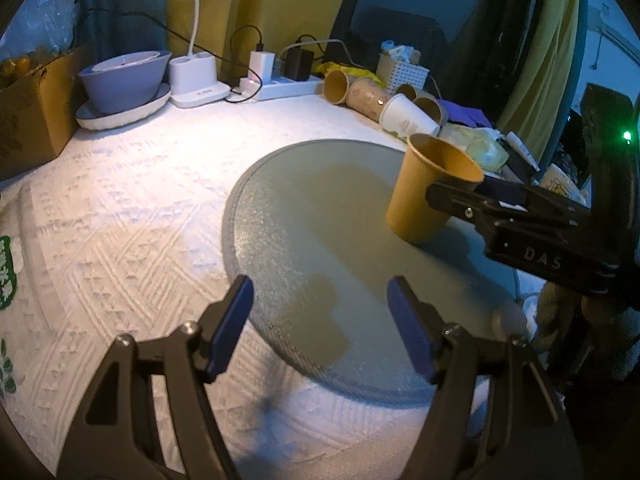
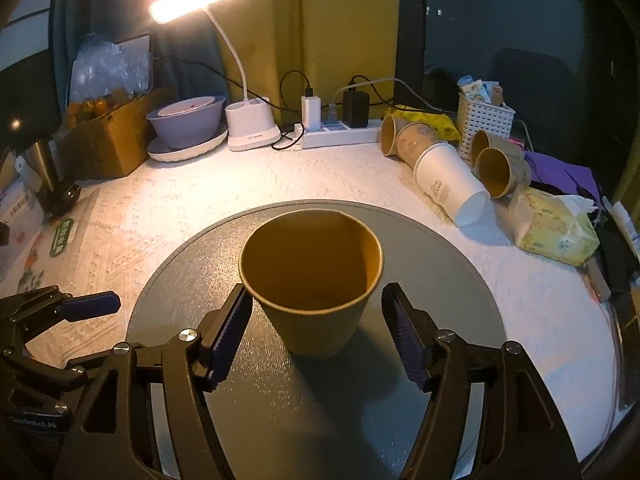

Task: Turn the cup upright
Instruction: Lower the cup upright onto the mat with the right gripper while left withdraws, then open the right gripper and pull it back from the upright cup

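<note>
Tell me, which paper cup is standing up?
The brown cup on the round grey mat, between the right gripper fingers. The other cups lie sideways near the white basket.

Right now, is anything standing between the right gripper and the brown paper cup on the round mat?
Nothing visible does. The brown cup stands upright, mouth up, on the grey mat, directly between the right gripper's open fingers. The left gripper hovers open off to the side, and the spare cups lie off the mat behind.
</note>
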`<state>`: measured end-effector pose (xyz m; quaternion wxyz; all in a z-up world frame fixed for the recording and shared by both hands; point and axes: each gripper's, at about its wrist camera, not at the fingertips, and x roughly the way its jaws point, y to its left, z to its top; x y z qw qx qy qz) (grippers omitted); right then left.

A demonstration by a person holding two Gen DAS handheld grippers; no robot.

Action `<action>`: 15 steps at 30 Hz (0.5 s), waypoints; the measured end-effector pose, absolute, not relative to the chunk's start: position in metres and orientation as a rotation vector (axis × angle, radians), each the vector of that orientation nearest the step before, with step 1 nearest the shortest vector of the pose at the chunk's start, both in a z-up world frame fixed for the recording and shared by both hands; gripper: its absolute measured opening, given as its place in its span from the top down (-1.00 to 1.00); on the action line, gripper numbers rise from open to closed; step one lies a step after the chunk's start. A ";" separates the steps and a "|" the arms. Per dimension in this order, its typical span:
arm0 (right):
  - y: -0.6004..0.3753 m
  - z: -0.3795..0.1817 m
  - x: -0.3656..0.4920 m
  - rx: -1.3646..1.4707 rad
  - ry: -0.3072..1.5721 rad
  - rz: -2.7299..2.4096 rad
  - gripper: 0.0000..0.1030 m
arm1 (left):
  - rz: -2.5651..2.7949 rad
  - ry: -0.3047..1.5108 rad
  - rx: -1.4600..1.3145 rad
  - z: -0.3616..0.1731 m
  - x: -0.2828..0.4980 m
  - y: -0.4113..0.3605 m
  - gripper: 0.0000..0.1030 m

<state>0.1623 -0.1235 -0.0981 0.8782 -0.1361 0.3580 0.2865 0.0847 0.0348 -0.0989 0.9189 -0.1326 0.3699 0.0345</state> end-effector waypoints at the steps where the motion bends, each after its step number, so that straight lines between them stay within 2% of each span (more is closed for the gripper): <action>1: -0.125 -0.097 0.161 -0.282 0.746 0.595 -0.37 | 0.073 0.758 -0.270 -0.098 0.084 0.034 -0.38; 15: -0.146 -0.087 0.130 -0.256 0.746 0.588 -0.37 | 0.086 0.711 -0.241 -0.082 0.061 0.022 -0.42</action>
